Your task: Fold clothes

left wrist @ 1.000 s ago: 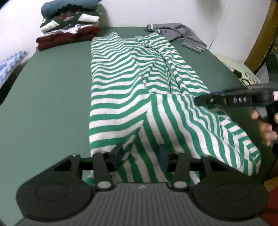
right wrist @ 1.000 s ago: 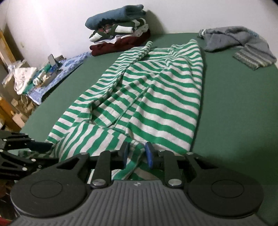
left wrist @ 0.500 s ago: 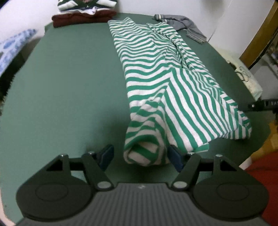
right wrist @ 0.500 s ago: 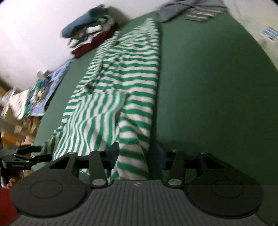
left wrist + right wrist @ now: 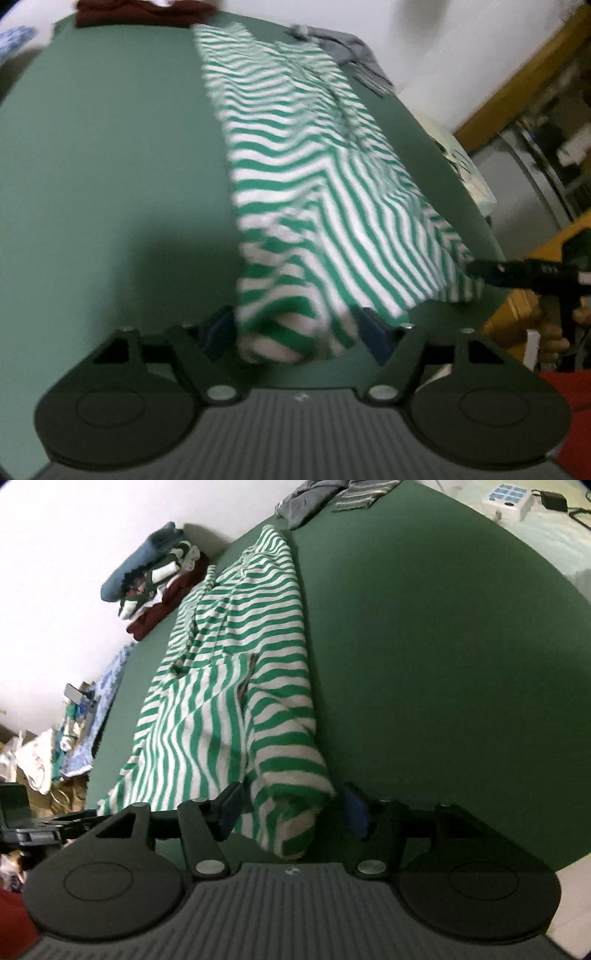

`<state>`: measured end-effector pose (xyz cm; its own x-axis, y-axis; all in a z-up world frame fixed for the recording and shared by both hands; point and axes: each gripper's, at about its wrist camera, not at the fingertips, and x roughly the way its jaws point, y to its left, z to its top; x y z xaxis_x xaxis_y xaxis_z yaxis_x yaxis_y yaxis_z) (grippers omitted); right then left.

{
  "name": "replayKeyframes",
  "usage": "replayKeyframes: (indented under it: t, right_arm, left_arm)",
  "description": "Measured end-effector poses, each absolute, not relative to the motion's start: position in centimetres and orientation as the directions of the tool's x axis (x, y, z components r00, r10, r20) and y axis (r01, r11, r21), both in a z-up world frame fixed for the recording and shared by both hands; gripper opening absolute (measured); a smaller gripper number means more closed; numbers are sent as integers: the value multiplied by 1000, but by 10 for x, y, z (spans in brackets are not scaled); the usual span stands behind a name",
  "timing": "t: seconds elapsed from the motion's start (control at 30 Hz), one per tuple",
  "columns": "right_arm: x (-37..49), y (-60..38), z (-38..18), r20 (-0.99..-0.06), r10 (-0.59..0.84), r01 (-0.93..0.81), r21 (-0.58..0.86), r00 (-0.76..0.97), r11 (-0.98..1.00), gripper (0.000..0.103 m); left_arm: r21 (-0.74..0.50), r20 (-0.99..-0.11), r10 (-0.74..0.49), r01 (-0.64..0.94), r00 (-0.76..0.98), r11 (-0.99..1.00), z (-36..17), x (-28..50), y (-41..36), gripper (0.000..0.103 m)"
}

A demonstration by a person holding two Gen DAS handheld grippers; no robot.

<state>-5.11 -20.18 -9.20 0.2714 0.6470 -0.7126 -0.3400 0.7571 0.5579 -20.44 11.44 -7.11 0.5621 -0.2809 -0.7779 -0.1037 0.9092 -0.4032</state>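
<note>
Bed [image 5: 443, 646], green cover: striped garment [image 5: 303, 177] stretched lengthwise down middle, sides folded in, likely narrowed for next fold. Left gripper [image 5: 293, 334] and right gripper [image 5: 291, 810] spread wide, straddling near corners, pinching nothing. Folded pile [image 5: 155, 579], grey garment [image 5: 343, 44] far off; nothing obstructing.

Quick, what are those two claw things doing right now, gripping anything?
Left gripper: open, jaws spread either side of the striped garment, not clamping it.
Right gripper: open, also straddling the garment's near end.
</note>
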Motion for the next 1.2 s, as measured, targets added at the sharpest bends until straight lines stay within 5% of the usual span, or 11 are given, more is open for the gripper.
replayKeyframes:
  t: [0.13,0.27,0.57,0.83,0.87,0.9,0.97,1.03,1.2]
  right_arm:
    - [-54,-191,-83,-709,609,-352,502,355,790,55]
    - [-58,-163,-53,-636,675,-560,424,375,711,55]
    - [-92,-106,-60,-753,642,-866,217,145,450,56]
    - [-111,-99,-69,-709,641,-899,24,294,438,58]
    - [-111,-97,-70,-703,642,-896,16,305,443,56]
    - [-112,-95,-71,-697,643,-894,8,316,448,38]
    - [-108,-96,-70,-699,647,-884,45,306,466,5]
    - [-110,-102,-63,-684,658,-879,50,315,474,0]
    - [-115,-112,-56,-708,639,-886,40,301,463,0]
  left_arm:
    - [-339,-797,-240,-82,554,937,-66,-208,106,59]
    - [-274,-814,-198,-61,546,960,-61,-212,97,70]
    - [-104,-809,-73,-20,583,994,-39,-222,84,66]
    - [-15,-784,-42,49,620,999,-38,-213,66,63]
    - [-11,-784,-39,48,619,999,-40,-211,66,61]
    - [-13,-787,-39,47,616,999,-43,-208,67,56]
    - [-23,-789,-48,49,612,999,-46,-203,69,29]
    - [-46,-788,-80,72,610,996,-47,-202,66,17]
    - [-60,-799,-124,128,588,990,-54,-207,55,16]
